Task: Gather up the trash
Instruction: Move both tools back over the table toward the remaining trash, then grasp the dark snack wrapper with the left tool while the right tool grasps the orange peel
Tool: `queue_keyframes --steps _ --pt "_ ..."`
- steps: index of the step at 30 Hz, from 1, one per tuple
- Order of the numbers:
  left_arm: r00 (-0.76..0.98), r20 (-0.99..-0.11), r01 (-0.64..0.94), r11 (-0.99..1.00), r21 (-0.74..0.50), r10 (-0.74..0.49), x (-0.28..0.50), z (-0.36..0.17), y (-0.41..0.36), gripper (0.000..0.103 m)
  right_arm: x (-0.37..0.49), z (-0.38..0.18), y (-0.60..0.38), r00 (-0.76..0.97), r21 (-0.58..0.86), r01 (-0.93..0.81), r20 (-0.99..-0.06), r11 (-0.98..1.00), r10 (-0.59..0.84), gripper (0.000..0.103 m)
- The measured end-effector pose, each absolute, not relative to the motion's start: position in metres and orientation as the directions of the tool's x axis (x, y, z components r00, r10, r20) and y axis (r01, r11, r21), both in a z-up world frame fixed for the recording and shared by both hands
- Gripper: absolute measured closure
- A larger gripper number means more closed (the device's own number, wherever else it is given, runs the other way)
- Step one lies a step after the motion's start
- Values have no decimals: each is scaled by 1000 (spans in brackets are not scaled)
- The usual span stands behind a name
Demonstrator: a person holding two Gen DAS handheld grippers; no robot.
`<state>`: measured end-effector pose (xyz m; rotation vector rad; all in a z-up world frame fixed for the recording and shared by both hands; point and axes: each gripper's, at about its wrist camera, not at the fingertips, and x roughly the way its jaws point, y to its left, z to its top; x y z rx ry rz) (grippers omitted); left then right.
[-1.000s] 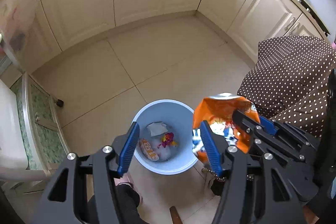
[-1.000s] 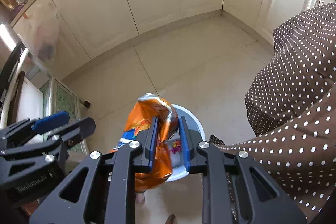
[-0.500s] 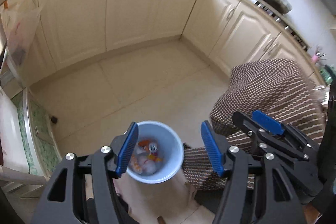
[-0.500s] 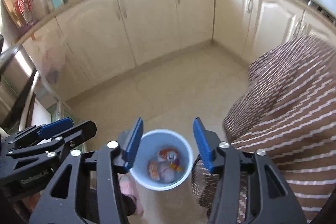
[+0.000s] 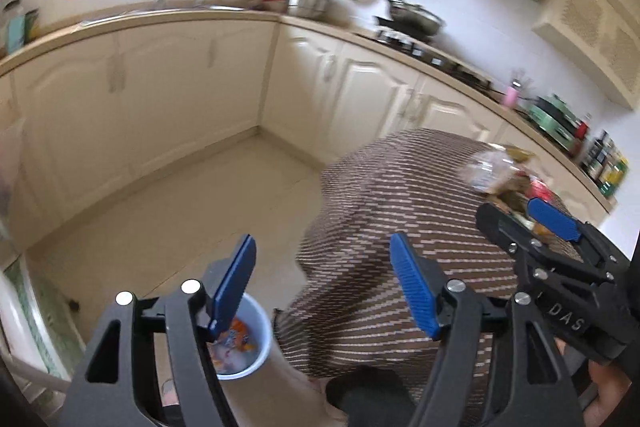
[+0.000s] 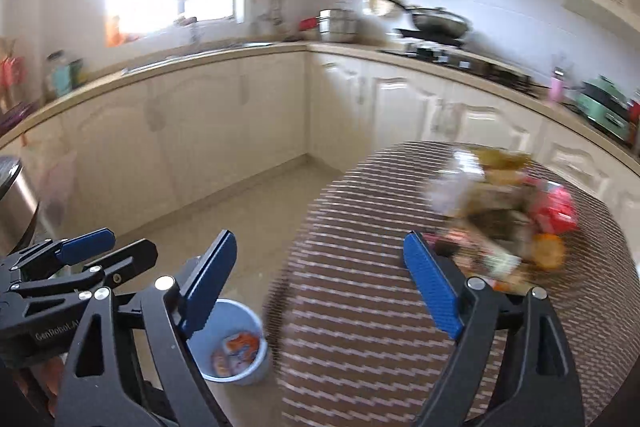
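Observation:
The light blue bin (image 5: 262, 355) (image 6: 260, 361) stands on the floor by the table, low in both views. An orange snack bag (image 5: 240, 331) (image 6: 242, 343) lies in it on other wrappers. My left gripper (image 5: 320, 259) is high above the floor, its jaws opening, nothing between them. My right gripper (image 6: 320, 251) is beside it, its jaws also opening wide and empty. A blurred pile of trash (image 5: 504, 175) (image 6: 500, 211) lies on the round table with the brown spotted cloth (image 5: 400, 207) (image 6: 360, 307), ahead and to the right of both grippers.
Cream cabinets (image 6: 200, 131) run along the back and right under a counter. A pan (image 6: 440, 21) sits on the stove. A steel canister (image 6: 12, 203) stands at far left. Tiled floor (image 5: 180, 203) lies between cabinets and table.
The right gripper let go of the orange bag, which now lies in the bin. Both grippers rose and tilted up from the bin toward the table. Both jaws widened.

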<state>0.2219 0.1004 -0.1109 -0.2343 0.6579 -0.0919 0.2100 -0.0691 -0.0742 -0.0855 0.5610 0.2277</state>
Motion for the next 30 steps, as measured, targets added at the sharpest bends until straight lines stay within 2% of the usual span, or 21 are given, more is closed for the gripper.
queue_keyframes --steps 11,21,26,28,30 --pt "713 -621 262 945 -196 -326 251 -103 -40 34 198 -73 -203 842 3 0 -540 1000 2 20" --pt "673 -668 261 947 -190 -319 299 -126 -76 34 216 -94 -249 802 32 87 -595 996 -51 20" --pt "625 -719 254 950 -182 -305 332 -141 -90 35 235 -102 -263 775 30 108 -629 994 -65 20" --pt "612 -729 263 948 -177 -306 341 -144 -95 44 241 -104 -267 764 30 114 -641 993 -68 20" --pt "592 -743 270 946 -181 -311 349 -149 -98 57 248 -107 -270 755 33 114 -652 993 -65 20"
